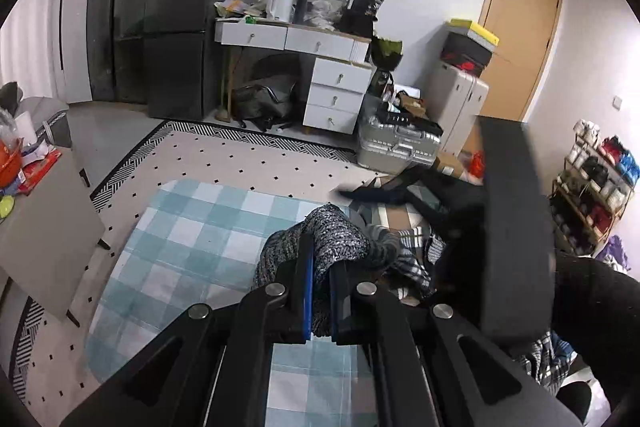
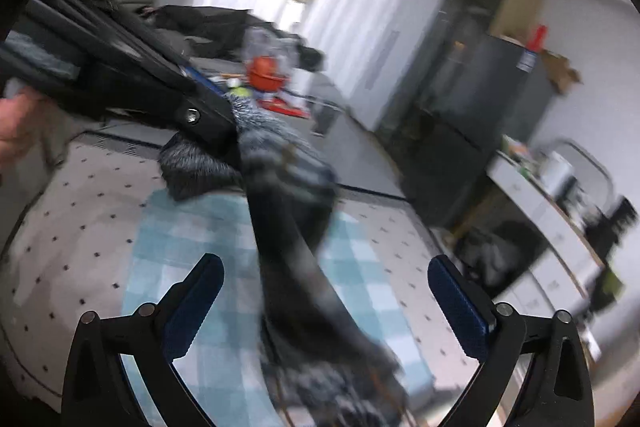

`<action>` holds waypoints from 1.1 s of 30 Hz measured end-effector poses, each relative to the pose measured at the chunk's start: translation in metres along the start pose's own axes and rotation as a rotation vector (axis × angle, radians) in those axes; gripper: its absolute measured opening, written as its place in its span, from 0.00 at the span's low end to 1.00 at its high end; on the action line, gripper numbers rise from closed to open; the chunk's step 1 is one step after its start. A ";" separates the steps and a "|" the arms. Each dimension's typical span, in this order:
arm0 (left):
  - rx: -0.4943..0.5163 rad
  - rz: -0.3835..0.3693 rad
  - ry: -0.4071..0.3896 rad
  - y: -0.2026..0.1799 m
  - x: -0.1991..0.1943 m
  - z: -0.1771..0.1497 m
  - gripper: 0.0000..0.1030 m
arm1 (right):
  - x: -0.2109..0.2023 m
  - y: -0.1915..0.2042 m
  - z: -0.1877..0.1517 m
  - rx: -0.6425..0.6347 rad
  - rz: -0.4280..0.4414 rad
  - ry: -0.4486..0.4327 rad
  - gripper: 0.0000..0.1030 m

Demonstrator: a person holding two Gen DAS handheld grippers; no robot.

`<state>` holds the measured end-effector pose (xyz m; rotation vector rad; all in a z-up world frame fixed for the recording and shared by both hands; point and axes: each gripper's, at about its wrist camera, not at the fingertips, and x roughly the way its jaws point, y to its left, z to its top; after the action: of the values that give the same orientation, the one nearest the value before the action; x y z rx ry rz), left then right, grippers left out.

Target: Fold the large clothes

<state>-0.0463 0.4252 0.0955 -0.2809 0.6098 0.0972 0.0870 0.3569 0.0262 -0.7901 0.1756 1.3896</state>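
Observation:
My left gripper (image 1: 322, 259) is shut on a grey-and-black marled knit garment (image 1: 332, 235) and holds it up above the blue-and-white checked mat (image 1: 192, 239). In the right wrist view the left gripper (image 2: 224, 115) shows at upper left, with the knit garment (image 2: 288, 211) hanging from it in a long dark drape over the checked mat (image 2: 192, 267). My right gripper (image 2: 324, 267) is open, its blue-padded fingers (image 2: 456, 299) wide apart on either side of the hanging cloth, not touching it. This view is blurred by motion.
A plaid cloth pile (image 1: 412, 251) and dark clothes lie right of the mat. A grey table (image 1: 44, 227) with clutter stands at left. A white desk with drawers (image 1: 336, 91), black fridge (image 1: 188, 27), silver suitcase (image 1: 396, 143) and shelf rack (image 1: 592, 195) line the room.

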 end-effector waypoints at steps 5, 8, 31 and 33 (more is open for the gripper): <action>0.021 -0.003 -0.058 0.006 -0.006 -0.012 0.05 | 0.002 -0.038 0.009 0.239 0.044 0.005 0.12; 0.021 -0.018 -0.157 0.005 -0.013 -0.028 0.08 | -0.009 -0.060 0.014 0.351 0.012 -0.013 0.09; -0.375 -0.228 -0.099 -0.050 0.130 0.009 0.48 | -0.153 -0.126 -0.026 0.908 -0.118 -0.213 0.09; -0.384 -0.247 -0.096 -0.059 0.125 0.013 0.48 | -0.177 -0.130 -0.029 0.916 -0.158 -0.248 0.09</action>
<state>0.0730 0.3736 0.0472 -0.7166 0.4541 -0.0118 0.1785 0.1999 0.1535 0.1283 0.4977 1.0759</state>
